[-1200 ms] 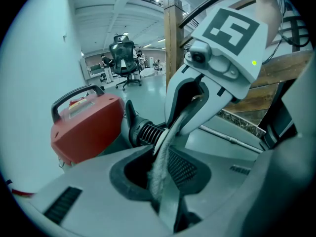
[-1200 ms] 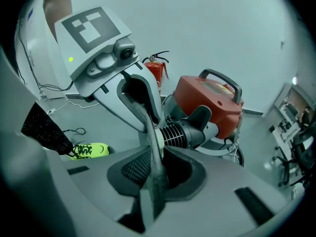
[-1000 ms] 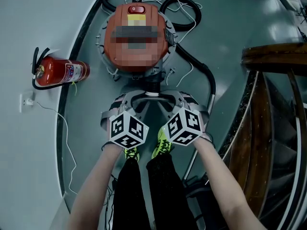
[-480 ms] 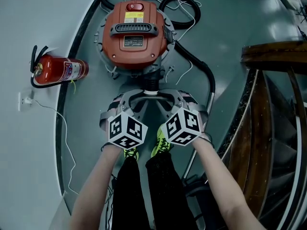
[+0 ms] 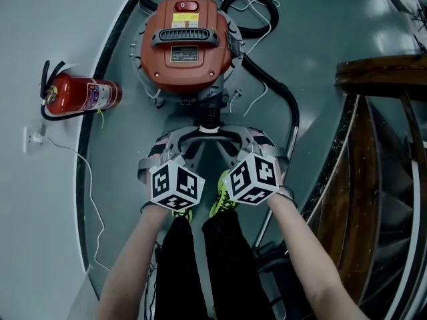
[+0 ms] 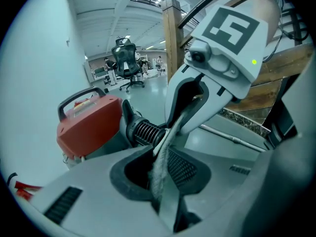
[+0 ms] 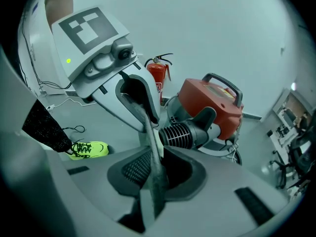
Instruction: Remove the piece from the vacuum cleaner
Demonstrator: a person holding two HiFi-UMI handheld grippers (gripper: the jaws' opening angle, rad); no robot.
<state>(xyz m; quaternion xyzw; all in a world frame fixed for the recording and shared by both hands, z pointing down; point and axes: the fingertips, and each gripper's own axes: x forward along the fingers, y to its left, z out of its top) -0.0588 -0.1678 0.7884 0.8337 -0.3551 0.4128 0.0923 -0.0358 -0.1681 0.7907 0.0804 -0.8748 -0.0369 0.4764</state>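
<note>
The orange vacuum cleaner (image 5: 185, 45) stands on the floor with a black ribbed hose cuff (image 5: 209, 115) at its near side. Both grippers meet just below that cuff. My left gripper (image 5: 203, 134) comes in from the left and my right gripper (image 5: 218, 134) from the right. In the left gripper view a thin grey piece (image 6: 162, 167) stands edge-on between the left gripper's (image 6: 160, 184) nearly closed jaws, in front of the cuff (image 6: 143, 132). The right gripper view shows the same piece (image 7: 154, 169) pinched in the right gripper (image 7: 153, 184), with the cuff (image 7: 181, 132) just beyond.
A red fire extinguisher (image 5: 80, 97) lies left of the vacuum, with a white cable (image 5: 73, 162) beside it. A black hose (image 5: 283, 102) loops to the right. A wooden stair railing (image 5: 380, 79) fills the right side. The person's yellow-green shoes (image 5: 227, 199) stand under the grippers.
Both grippers keep their place at the cuff with jaws unchanged. Only the head camera has shifted a little.
</note>
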